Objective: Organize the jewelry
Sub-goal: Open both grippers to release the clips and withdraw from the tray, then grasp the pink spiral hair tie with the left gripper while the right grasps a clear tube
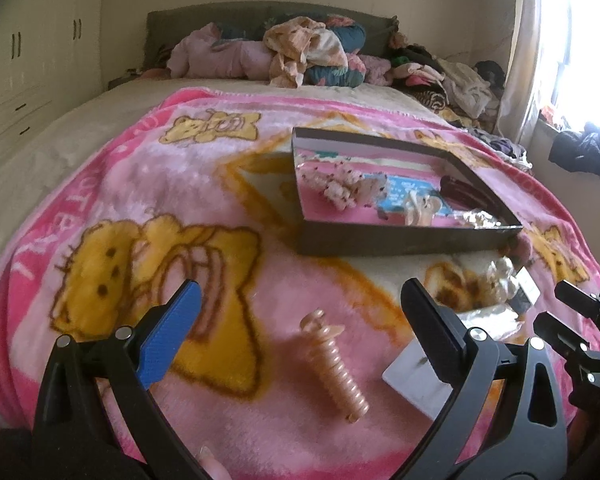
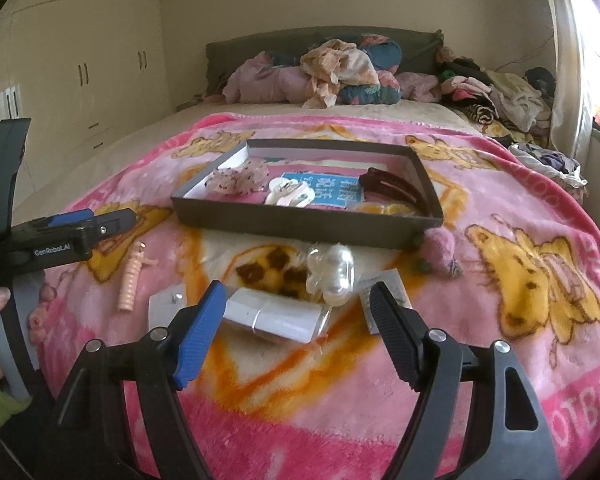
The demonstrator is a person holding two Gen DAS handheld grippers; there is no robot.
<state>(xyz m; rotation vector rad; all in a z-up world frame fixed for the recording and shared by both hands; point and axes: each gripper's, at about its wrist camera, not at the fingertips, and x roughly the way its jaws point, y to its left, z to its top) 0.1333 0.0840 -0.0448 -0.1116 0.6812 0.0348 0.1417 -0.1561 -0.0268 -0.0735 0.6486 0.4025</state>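
Peach ribbed plastic hair claw clip (image 1: 336, 364) lies flat on the pink cartoon-bear fleece blanket (image 1: 100, 208), outside and on the near side of the shallow dark rectangular cardboard box (image 1: 400, 240); glossy, coil-like ridges along the body, small prongs at one end; long axis runs from near to far, pronged end toward the box, tilted slightly left in the left wrist view.

Left gripper (image 1: 300, 320): jaws spread wide, nothing held; clip sits on the blanket between and just beyond its fingertips, not touching either; blue pad on one finger, black ribbed pad on the other.

Right gripper (image 2: 296, 312): jaws spread wide, nothing held; hovers near side of the box over a clear plastic packet with a white card insert (image 2: 272, 312).

Box contents: pink speckled fuzzy hair piece (image 2: 236, 180) at its left end; white-and-pink clip (image 2: 288, 194) in the middle on a blue printed card (image 2: 316, 184); dark maroon long hair clip (image 2: 392, 190) at its right end; yellow-orange item (image 2: 384, 210) by the near right wall, too blurred to identify.

Outside the box, near side: pearly white bow-shaped hair clip in clear wrap (image 2: 336, 272) just in front of the near wall; small dark printed card (image 2: 384, 292) right of it; white card (image 2: 166, 304) left of the packet; pink fuzzy pom-pom (image 2: 440, 248) touching the box's near right corner.
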